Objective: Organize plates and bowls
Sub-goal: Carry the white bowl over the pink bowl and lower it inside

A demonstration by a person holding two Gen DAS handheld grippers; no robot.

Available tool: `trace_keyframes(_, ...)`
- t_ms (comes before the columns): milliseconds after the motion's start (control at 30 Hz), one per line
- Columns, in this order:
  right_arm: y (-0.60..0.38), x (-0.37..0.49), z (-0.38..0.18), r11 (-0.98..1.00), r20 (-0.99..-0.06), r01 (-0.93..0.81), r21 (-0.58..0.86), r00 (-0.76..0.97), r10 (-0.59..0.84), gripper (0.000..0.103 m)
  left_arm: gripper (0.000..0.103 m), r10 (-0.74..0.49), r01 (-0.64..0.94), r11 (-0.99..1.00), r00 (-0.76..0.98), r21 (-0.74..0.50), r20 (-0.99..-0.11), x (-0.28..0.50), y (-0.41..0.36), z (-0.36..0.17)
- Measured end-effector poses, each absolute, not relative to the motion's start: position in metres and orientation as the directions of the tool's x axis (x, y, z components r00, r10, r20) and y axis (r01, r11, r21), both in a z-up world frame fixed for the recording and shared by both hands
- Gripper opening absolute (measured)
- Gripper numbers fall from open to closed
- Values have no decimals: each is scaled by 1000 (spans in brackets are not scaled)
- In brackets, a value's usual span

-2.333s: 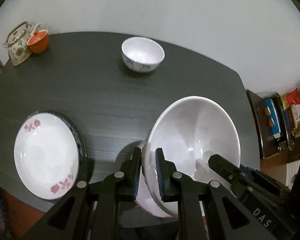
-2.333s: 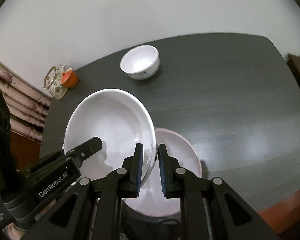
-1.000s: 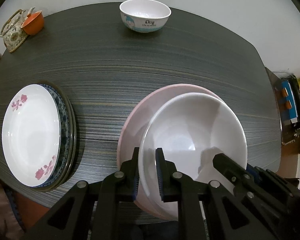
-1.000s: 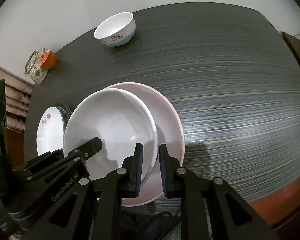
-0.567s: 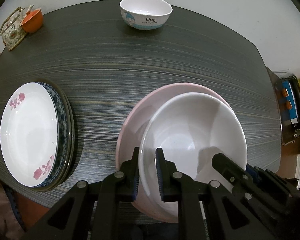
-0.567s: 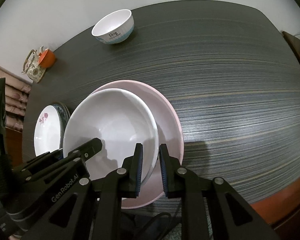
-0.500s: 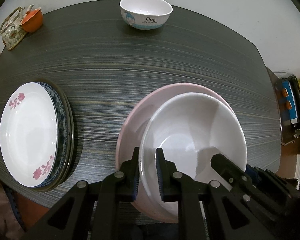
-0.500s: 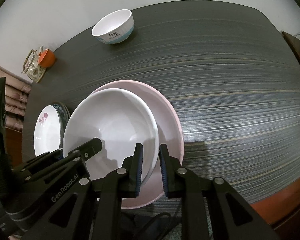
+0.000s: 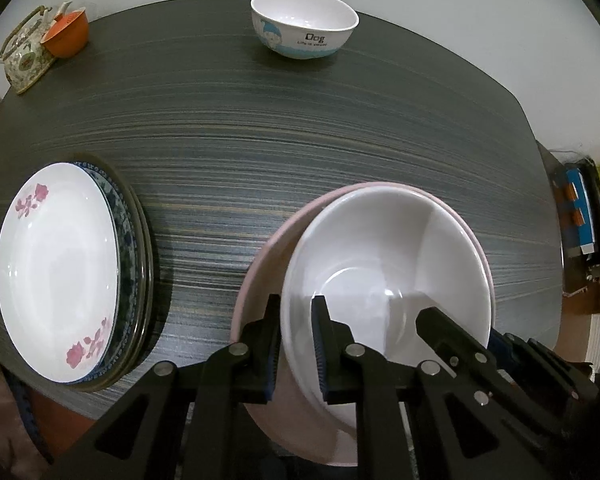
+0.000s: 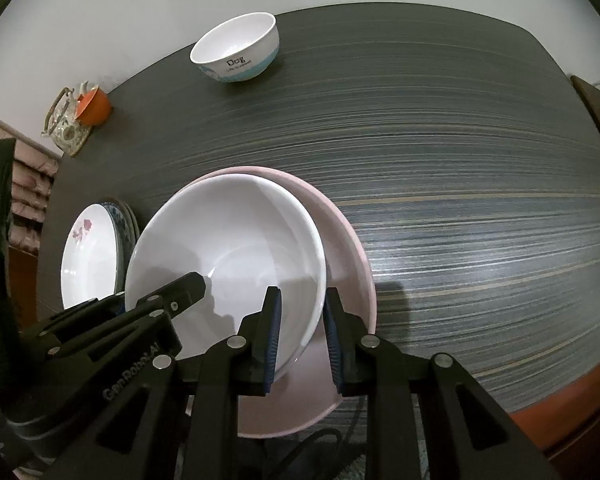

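Observation:
A large white bowl (image 9: 380, 248) rests nested in a wider pink dish (image 9: 260, 276) on the dark table (image 9: 260, 140). My left gripper (image 9: 296, 344) is shut on the white bowl's near left rim, one finger inside and one outside. In the right wrist view my right gripper (image 10: 300, 336) straddles the white bowl's (image 10: 228, 240) right rim. Its jaws are opening and a gap shows between the outer pad and the rim, over the pink dish (image 10: 348, 260). A small white bowl marked "Dog" (image 9: 304, 28) stands at the table's far side.
A stack of plates (image 9: 56, 272), topped by a white one with pink flowers, lies at the left near the table's edge. A teapot (image 9: 24, 60) and an orange cup (image 9: 66, 34) stand at the far left corner. Shelves with clutter (image 9: 580, 220) lie beyond the right edge.
The white bowl has come down from a tilted hold into the pink dish and stayed there. In the last half second the right gripper's jaws have spread off the rim; the left grip is unchanged.

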State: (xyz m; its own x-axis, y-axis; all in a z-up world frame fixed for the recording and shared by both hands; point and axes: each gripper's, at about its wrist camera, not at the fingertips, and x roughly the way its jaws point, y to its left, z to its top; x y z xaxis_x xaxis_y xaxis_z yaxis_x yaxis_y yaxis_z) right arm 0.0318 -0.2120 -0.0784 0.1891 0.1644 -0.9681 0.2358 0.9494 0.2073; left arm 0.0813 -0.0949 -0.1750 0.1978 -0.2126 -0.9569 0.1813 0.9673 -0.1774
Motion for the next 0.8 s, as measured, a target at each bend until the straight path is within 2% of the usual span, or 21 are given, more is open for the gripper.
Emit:
trace_keyframes(600,-203,61,-83,955,-965,211,209,205,165,19,15,-214,155,971,223,-182,-951,94,-81,-173)
trace_keyframes(800,-207,59,-83,944,-963,234,234,190,191,23,16,-218,150,970,191,-192,-957,99,-74,-170)
